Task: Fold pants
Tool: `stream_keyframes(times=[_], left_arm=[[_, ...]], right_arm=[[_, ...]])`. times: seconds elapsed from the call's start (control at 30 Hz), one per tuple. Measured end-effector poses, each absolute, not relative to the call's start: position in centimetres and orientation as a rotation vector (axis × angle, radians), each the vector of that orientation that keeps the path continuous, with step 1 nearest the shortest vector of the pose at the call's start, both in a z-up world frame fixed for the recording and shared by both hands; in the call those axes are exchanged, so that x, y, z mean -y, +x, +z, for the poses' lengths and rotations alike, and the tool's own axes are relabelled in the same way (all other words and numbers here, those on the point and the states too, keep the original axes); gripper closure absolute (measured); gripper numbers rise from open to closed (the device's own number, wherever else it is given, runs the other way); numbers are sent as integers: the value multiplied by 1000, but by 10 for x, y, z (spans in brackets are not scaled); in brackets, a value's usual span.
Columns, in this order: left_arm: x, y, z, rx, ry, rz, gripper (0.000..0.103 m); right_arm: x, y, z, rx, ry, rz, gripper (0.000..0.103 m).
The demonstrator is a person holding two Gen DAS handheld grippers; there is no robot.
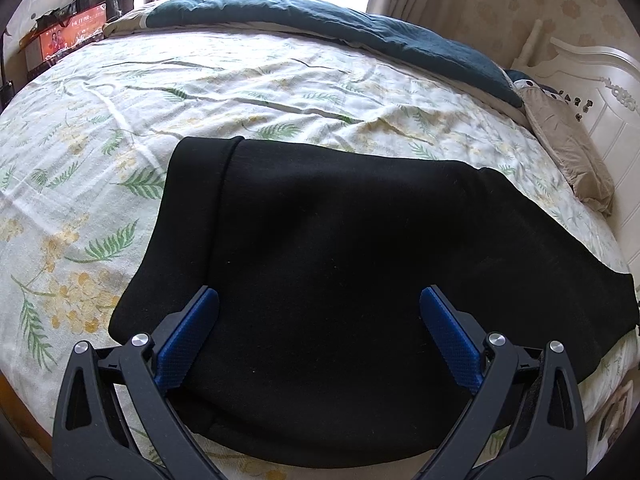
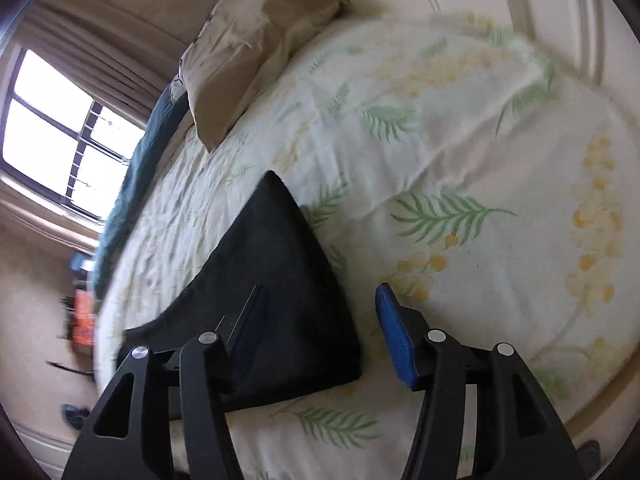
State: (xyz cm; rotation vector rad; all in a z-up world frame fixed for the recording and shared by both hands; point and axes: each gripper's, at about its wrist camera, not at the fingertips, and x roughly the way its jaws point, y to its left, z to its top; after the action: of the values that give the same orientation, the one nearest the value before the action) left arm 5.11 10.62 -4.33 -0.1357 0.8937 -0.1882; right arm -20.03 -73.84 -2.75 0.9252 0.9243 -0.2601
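The black pants [image 1: 320,272] lie flat and folded on the floral bedsheet [image 1: 240,80], stretching from the middle to the right. My left gripper [image 1: 319,300] is open, just above the near part of the pants, with one blue pad on each side and nothing held. In the right wrist view the pants [image 2: 276,280] show as a dark wedge at lower left. My right gripper [image 2: 320,304] is open over the pants' end, its left finger over the cloth and its right pad [image 2: 394,332] over the bare sheet. That view is tilted and blurred.
A dark teal quilt [image 1: 360,28] lies along the far side of the bed. A beige pillow [image 1: 568,148] rests by the white headboard [image 1: 600,92] at right; the pillow also shows in the right wrist view [image 2: 256,52]. Boxes and bags [image 1: 68,36] stand at far left by the window.
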Motion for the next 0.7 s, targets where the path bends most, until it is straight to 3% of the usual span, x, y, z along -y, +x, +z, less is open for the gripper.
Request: stream_keyframes(times=[0.1,0.3,0.37,0.43,0.5,0.7], left_arm=[[-106,51,-43,-892,-137,-184,3],[-103,54,-45,-896,-129,-162,3],[-103,54,-45,-896,-131,-158,3],[-104,55,-45,-897,-130,-159,3],[-104,55,-45,-897,-131,-160,3],[-103,55,-46,-895,-132,-161,3]], right_arm=[[744,-195,-35,-908,967,-132,39],[737,-172,-44,-902,1024,34,40],[732,-165,-44,-890,1035,41,45],[723,-158,-46,-925,1008,28,65],[716,-156,-45,-955,975,10,77],[702,-157,-19,-870,1016,-25,84]])
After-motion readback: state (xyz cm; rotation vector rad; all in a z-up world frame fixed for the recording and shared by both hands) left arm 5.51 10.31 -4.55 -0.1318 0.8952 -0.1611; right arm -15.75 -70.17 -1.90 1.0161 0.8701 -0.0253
